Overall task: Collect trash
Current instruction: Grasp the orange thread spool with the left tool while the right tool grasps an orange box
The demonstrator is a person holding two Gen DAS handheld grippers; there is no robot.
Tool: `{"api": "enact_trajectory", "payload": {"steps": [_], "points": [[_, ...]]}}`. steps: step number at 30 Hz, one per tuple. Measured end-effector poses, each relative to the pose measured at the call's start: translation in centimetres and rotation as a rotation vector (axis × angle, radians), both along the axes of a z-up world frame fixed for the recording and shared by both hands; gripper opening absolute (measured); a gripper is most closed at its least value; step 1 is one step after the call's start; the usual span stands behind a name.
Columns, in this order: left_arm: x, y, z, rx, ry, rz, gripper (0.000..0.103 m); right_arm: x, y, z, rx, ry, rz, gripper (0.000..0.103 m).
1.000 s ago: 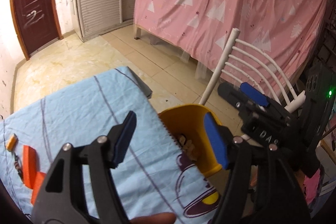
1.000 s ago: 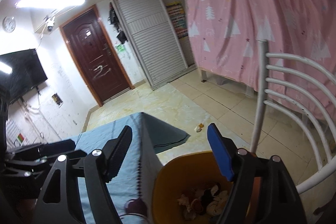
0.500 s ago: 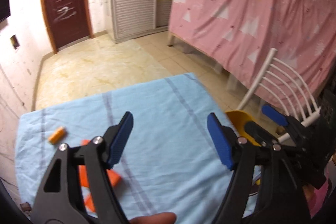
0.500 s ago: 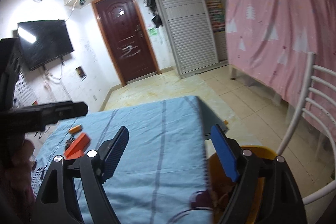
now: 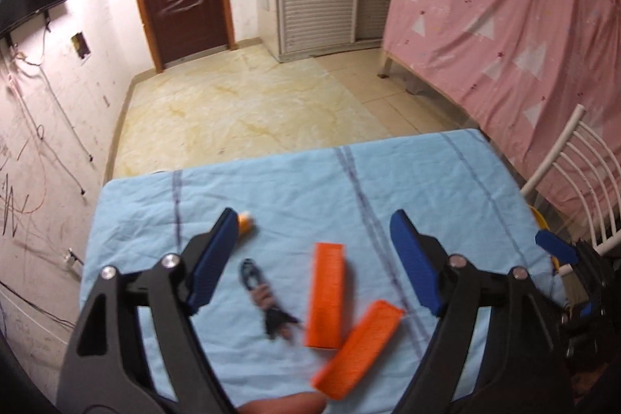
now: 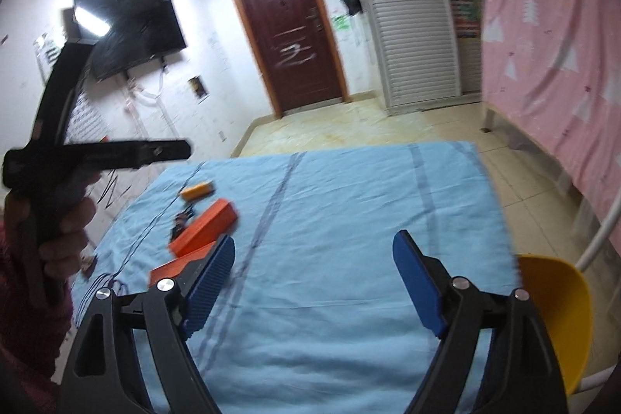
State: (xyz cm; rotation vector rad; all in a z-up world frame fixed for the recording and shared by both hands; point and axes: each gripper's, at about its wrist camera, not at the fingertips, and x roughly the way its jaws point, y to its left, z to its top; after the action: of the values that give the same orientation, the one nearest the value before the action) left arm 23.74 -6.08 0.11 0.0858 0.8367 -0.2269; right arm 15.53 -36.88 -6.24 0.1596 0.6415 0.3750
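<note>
Both grippers hang over the blue cloth (image 5: 407,181) with jaws spread wide and nothing between them. The left gripper (image 5: 314,258) looks lined up over the litter, likely choosing a piece. Nearest, one orange box (image 5: 357,348) lies slanted, long axis running near-left to far-right; touching it, a second box (image 5: 326,293) points almost straight away. Left of them a dark tangle (image 5: 264,301), farther an orange scrap (image 5: 245,222). The right gripper (image 6: 314,282) waits beside the yellow bin (image 6: 559,317) at the cloth's right edge

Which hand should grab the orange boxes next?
Left. The left tool is open right over the two orange boxes. The right tool is open above bare blue cloth, nearer the yellow bin.
</note>
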Motion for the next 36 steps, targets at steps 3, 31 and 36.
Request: {"api": "enact_trajectory", "payload": {"steps": [3,31,36], "points": [[0.7,1.4,-0.4,0.012,0.005,0.008,0.077,0.2,2.8,-0.1,-0.021,0.015,0.068,0.078],[8.4,6.3,-8.7,0.04,0.186,0.016,0.053,3.6,15.4,-3.1,-0.223,0.164,0.32,0.094],[8.5,6.6,-8.6,0.039,0.176,0.01,0.034,4.0,15.6,-3.2,-0.217,0.175,0.313,0.094]]}}
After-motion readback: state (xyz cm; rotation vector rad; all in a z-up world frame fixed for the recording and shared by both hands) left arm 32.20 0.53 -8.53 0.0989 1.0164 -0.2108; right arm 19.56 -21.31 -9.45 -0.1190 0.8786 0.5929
